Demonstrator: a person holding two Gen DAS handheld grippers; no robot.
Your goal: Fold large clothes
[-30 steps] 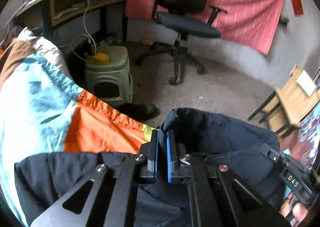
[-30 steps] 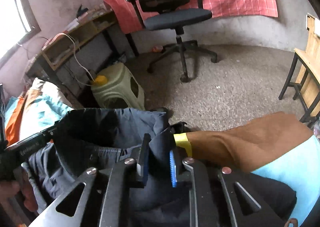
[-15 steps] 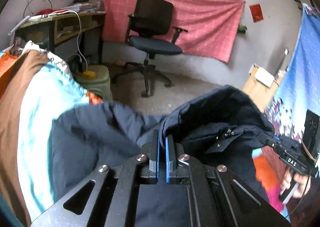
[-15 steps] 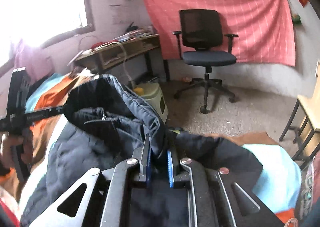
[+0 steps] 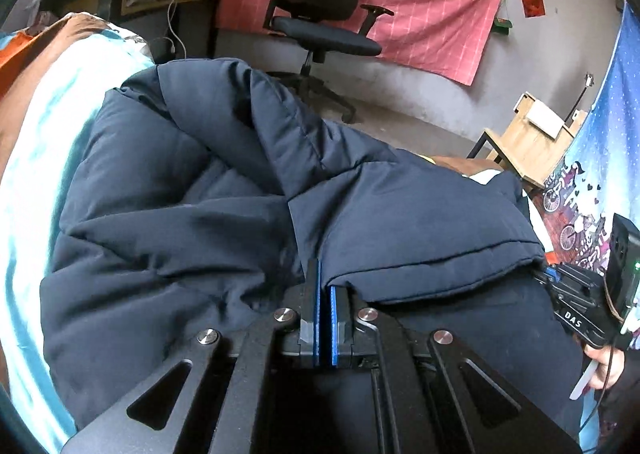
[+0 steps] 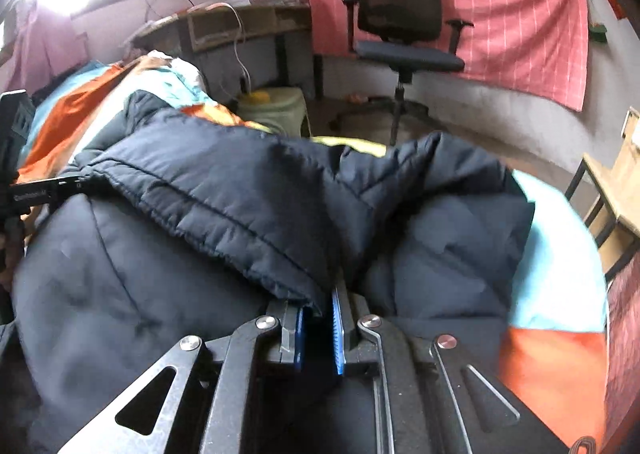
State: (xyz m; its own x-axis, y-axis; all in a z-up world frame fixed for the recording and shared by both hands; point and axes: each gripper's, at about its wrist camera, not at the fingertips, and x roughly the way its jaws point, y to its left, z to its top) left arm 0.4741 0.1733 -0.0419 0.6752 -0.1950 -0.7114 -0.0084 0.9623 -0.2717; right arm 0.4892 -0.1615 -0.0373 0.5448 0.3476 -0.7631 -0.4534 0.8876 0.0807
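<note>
A large dark navy padded jacket [image 5: 192, 221] lies over a bed with a turquoise, orange and brown cover [image 5: 48, 125]. Its far part is folded back toward me, with a stitched hem [image 6: 192, 213] lying across the lower layer. My left gripper [image 5: 325, 286] is shut on the jacket's edge, blue pads nearly touching with thin fabric pinched between them. My right gripper [image 6: 320, 306] is shut on a thicker fold of the same jacket [image 6: 440, 221]. In the left wrist view the right gripper [image 5: 576, 302] shows at the right edge, held by a hand [image 5: 604, 366].
Beyond the bed stand a black office chair [image 5: 324, 13], a wooden desk [image 6: 240, 21] with a white cable, a pale green plastic stool [image 6: 276, 109] and a wooden side table [image 5: 528, 133]. A red checked cloth [image 6: 500, 13] hangs on the wall.
Both grippers pulled the jacket's far edge back over the bed toward me. The jacket now lies doubled over and covers most of the bedcover; the floor near the bed is hidden.
</note>
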